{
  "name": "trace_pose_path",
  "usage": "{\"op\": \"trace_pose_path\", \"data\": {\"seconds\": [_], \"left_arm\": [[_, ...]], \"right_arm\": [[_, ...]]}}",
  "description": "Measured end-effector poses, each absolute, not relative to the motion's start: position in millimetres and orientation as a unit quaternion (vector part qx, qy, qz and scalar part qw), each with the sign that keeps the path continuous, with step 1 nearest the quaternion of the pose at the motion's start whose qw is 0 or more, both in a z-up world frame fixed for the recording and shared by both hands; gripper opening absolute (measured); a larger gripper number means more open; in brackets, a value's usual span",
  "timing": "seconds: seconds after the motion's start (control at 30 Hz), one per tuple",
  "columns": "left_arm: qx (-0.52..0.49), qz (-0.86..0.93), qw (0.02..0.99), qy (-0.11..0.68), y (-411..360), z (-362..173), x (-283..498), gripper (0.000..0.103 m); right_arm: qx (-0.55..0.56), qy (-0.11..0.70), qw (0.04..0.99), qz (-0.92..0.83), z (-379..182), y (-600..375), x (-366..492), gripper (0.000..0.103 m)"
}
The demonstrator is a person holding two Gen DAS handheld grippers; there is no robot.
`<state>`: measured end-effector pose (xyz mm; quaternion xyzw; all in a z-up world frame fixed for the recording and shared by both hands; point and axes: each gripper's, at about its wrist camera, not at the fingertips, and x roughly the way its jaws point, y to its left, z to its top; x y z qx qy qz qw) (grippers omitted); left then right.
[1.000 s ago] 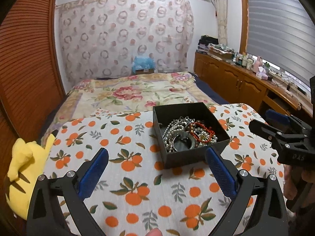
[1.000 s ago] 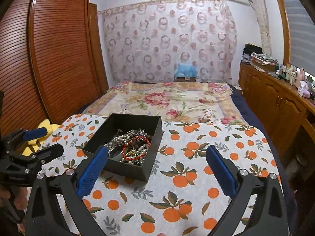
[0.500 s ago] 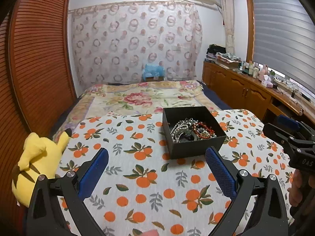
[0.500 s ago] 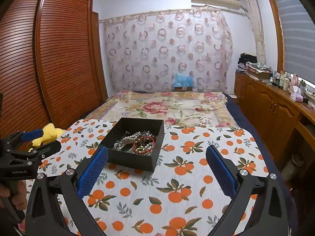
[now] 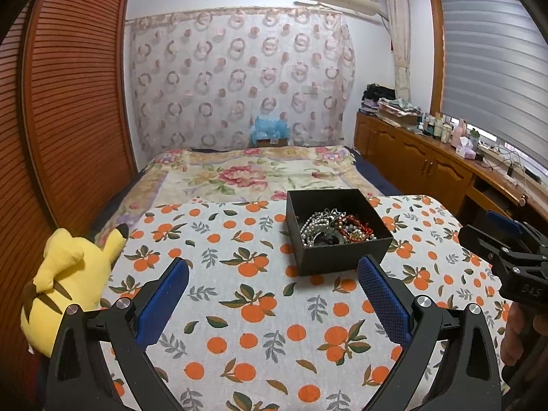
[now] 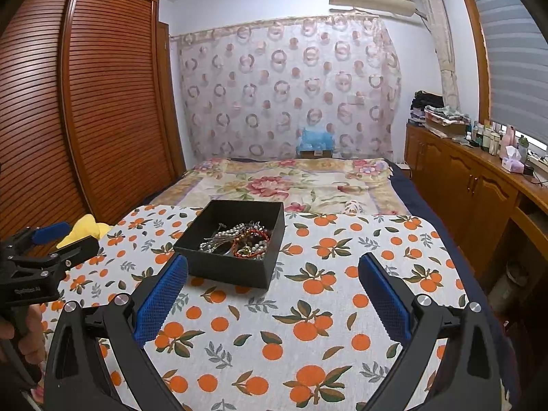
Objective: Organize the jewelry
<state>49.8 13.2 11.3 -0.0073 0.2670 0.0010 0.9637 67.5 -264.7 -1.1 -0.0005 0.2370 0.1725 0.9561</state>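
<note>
A black open box (image 5: 342, 255) stands on the orange-print cloth (image 5: 239, 294) and holds a tangle of jewelry (image 5: 334, 227): pearl strands, a red bead bracelet and metal pieces. The box also shows in the right wrist view (image 6: 226, 267) with the jewelry (image 6: 239, 239) inside. My left gripper (image 5: 272, 299) is open and empty, hanging above the cloth short of the box. My right gripper (image 6: 272, 299) is open and empty, to the right of the box and nearer than it. Each gripper shows at the edge of the other's view, the right one (image 5: 493, 239) and the left one (image 6: 58, 239).
A yellow plush toy (image 5: 68, 284) lies at the table's left edge. Beyond the table is a bed with a floral quilt (image 5: 253, 171). A wooden wardrobe (image 6: 85, 102) stands on the left and a wooden cabinet (image 6: 472, 185) with bottles on the right.
Both grippers have pulled back and risen away from the box, which looks smaller and farther now. Both stay open and empty. The box has not moved.
</note>
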Motion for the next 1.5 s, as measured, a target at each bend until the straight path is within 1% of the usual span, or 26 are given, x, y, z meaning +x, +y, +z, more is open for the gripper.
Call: {"op": "trace_pose_path", "data": {"seconds": [1.5], "left_arm": [[-0.008, 0.000, 0.964, 0.265, 12.5, 11.6, 48.9, 0.095]], "right_arm": [[0.001, 0.237, 0.956, 0.171, -0.8, -268.1, 68.2, 0.100]]}}
